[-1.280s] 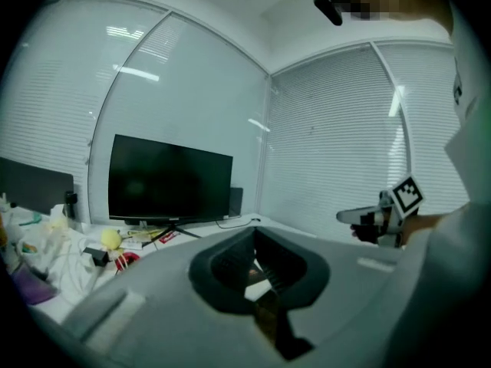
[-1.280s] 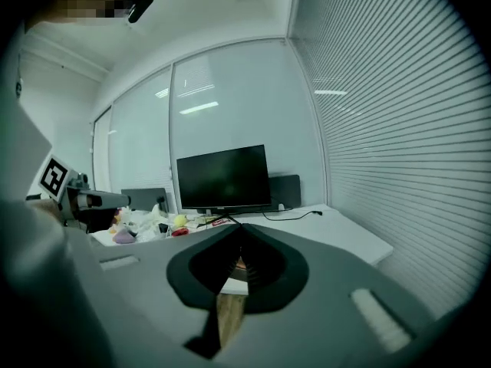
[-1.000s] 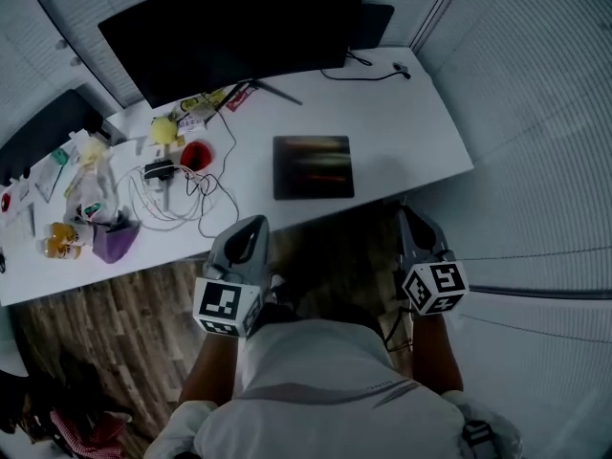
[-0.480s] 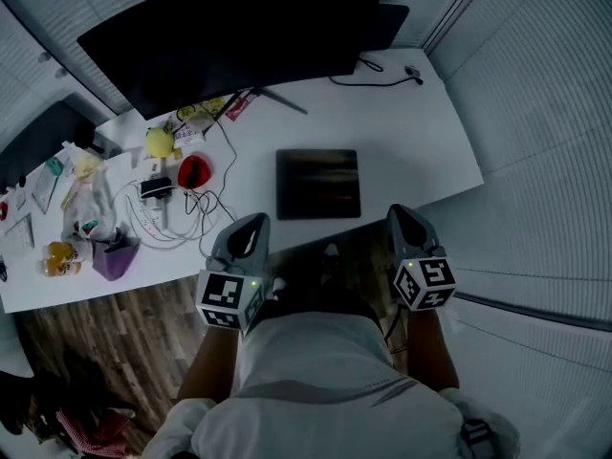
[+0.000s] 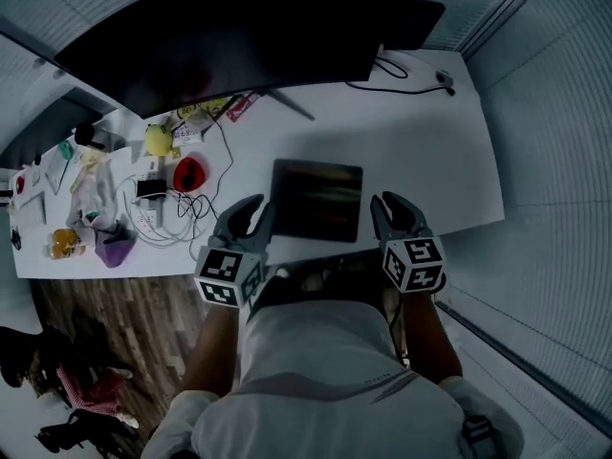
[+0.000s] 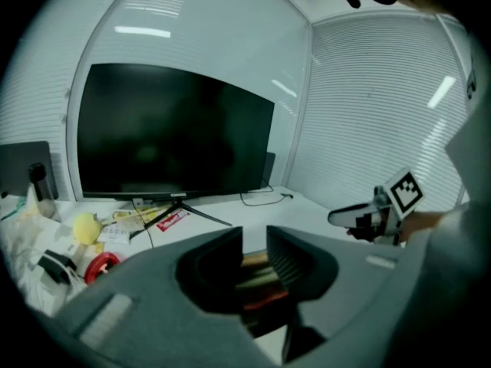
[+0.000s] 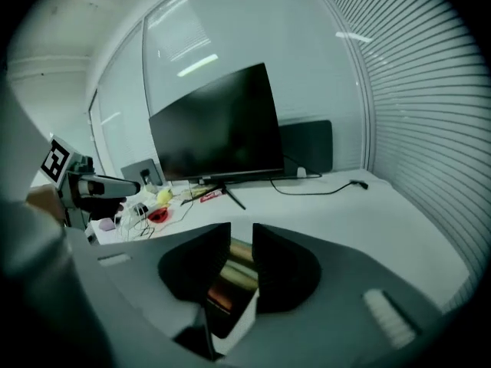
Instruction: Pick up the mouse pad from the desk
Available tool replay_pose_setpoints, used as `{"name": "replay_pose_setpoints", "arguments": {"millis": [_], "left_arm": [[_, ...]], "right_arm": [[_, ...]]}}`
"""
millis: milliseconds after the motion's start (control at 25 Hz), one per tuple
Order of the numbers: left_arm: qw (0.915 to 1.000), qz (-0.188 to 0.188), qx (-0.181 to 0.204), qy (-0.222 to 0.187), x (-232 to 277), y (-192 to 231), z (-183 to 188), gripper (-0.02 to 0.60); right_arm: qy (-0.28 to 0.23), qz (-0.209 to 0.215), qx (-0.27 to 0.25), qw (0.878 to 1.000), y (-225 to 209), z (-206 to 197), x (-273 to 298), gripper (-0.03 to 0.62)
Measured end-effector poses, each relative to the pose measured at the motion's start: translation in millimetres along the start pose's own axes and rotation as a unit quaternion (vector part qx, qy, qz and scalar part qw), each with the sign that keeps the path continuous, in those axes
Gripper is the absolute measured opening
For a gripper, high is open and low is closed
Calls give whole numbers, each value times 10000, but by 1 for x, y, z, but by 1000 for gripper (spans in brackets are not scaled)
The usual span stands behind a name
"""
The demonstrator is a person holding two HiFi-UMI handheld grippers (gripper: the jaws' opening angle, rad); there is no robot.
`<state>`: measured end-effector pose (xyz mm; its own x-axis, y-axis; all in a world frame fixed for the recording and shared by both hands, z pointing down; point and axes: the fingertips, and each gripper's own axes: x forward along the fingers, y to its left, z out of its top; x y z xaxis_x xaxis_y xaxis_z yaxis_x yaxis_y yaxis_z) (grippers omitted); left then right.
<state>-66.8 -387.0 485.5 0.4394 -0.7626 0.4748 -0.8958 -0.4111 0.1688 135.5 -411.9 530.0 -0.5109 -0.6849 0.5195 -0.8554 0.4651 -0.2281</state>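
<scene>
**Dark pad (image 5: pixel 317 200) flat on the desk (image 5: pixel 430 151)**

The pad lies near the front edge of the white desk, before the monitor (image 5: pixel 220 36). The left gripper (image 5: pixel 256 208) is just beside its left edge, the right gripper (image 5: pixel 384 207) just beside its right edge. The jaws of both have just been opening; they stand a little apart and grasp nothing.

My head camera looks steeply down on the white desk (image 5: pixel 421 151), with the left gripper (image 5: pixel 254 205) and right gripper (image 5: pixel 386 203) at its near edge. Each gripper camera peers close along its jaws toward the monitor (image 6: pixel 169 129); all three views share the mouse pad (image 5: pixel 317 199).
</scene>
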Motion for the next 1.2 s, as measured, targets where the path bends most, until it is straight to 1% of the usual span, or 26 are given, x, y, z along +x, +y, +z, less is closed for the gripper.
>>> {"name": "replay_pose_setpoints", "arguments": {"millis": [40, 80, 120, 200, 280, 400, 480, 600, 680, 800, 840, 960, 1080, 1200], "left_arm": [[9999, -75, -62, 143, 9, 0, -8, 124], [9993, -121, -115, 322, 18, 1, -19, 163], [9985, -116, -137, 520, 26, 4, -32, 183], [9957, -42, -149, 918, 43, 15, -62, 197], [9902, -48, -275, 1368, 57, 25, -94, 230], [9786, -110, -299, 2034, 76, 37, -136, 250], [9729, -98, -278, 2294, 84, 44, -153, 258], [9664, -75, -95, 2568, 92, 50, -167, 258], [9615, -82, 45, 2748, 96, 53, -177, 273], [9543, -48, 187, 2982, 99, 54, -190, 302], [9532, -21, 175, 3017, 99, 54, -194, 302], [9550, 33, 133, 2964, 99, 55, -195, 299], [9560, 83, 132, 2929, 101, 51, -191, 291], [9570, 151, -102, 2895, 103, 52, -185, 279]], "right_arm": [[215, 56, -10, 9998, -4, -10, 11, 105], [431, 86, -20, 9990, -8, -22, 22, 122], [640, 87, -18, 9979, -12, -34, 32, 137], [1023, 31, 35, 9947, -16, -59, 49, 180], [1345, -33, 100, 9909, -16, -82, 62, 212], [1697, -152, 118, 9853, -11, -109, 77, 236], [1889, -266, 73, 9816, -6, -124, 85, 241], [2129, -442, 13, 9761, -1, -141, 94, 258], [2243, -522, 39, 9731, 3, -149, 99, 264], [2273, -638, 56, 9717, 8, -154, 100, 270], [2258, -653, 63, 9720, 9, -154, 100, 257], [2228, -667, 112, 9725, 13, -154, 101, 229], [2191, -708, 204, 9729, 14, -154, 100, 224], [2197, -711, 250, 9726, 14, -155, 102, 219]]}}
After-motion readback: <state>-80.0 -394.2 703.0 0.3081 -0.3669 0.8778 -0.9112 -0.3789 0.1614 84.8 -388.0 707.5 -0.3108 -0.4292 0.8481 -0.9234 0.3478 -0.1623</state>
